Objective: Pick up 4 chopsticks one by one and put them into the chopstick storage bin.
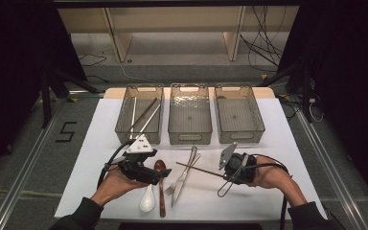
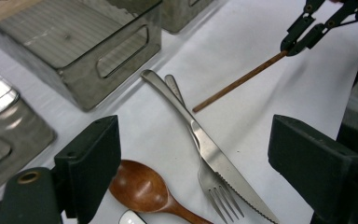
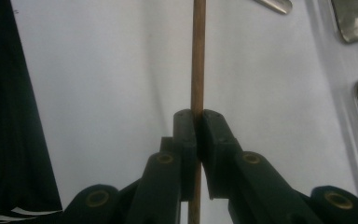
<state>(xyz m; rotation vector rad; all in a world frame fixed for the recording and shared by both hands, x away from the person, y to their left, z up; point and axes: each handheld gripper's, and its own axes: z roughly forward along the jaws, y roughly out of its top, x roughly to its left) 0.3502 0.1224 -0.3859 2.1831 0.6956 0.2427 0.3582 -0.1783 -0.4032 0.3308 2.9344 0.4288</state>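
Observation:
My right gripper (image 3: 198, 119) is shut on a thin brown wooden chopstick (image 3: 198, 56) that runs straight out between its jaws. In the high view the right gripper (image 1: 224, 175) holds this chopstick (image 1: 199, 170) just above the white mat, its free end pointing left over the knife. My left gripper (image 1: 164, 172) is at the front left with its jaws open wide and nothing between them. In the left gripper view the left gripper (image 2: 193, 140) looks down on a steel knife (image 2: 205, 149) lying over a fork (image 2: 221, 198), with the right gripper (image 2: 307, 32) and its chopstick (image 2: 237, 84) beyond.
Three clear bins stand in a row at the back: the left bin (image 1: 124, 120) has several chopsticks in it, the middle bin (image 1: 189, 136) and right bin (image 1: 256, 120) look bare. A wooden spoon (image 1: 161, 189) and a white spoon (image 1: 147, 200) lie near the mat's front edge.

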